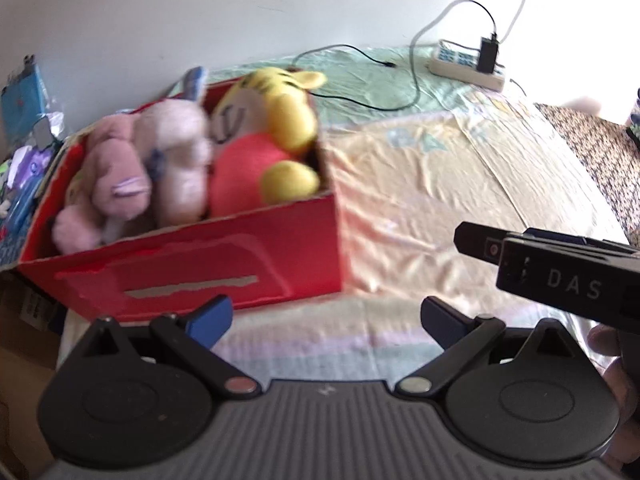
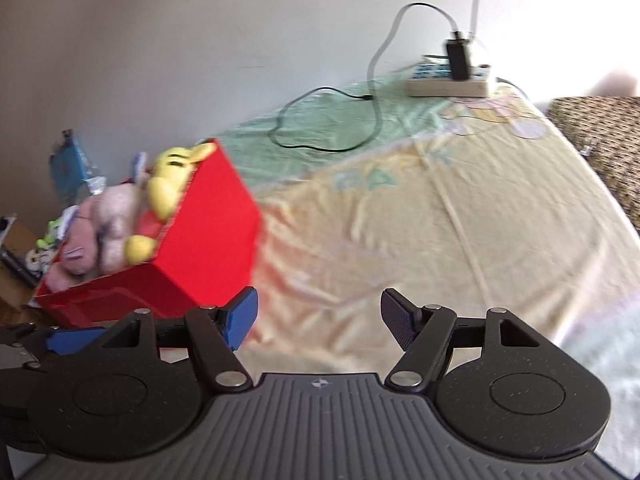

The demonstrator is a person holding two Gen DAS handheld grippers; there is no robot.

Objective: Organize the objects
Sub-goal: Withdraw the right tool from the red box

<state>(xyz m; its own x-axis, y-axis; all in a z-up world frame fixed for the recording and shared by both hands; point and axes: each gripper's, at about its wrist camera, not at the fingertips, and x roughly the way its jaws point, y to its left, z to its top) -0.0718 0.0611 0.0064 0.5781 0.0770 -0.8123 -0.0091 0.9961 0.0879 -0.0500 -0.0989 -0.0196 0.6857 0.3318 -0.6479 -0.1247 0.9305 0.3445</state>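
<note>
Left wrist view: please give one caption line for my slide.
Open left gripper faces a red box holding plush toys on the bed.

The red box (image 1: 184, 256) is viewed close, left of centre, from the left wrist. From the right wrist it is seen farther off, lower left. The power strip (image 2: 448, 86) is shared, upper right.

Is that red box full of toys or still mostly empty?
Full. The red box is packed with a yellow plush and pink plush toys that rise above its rim.
</note>
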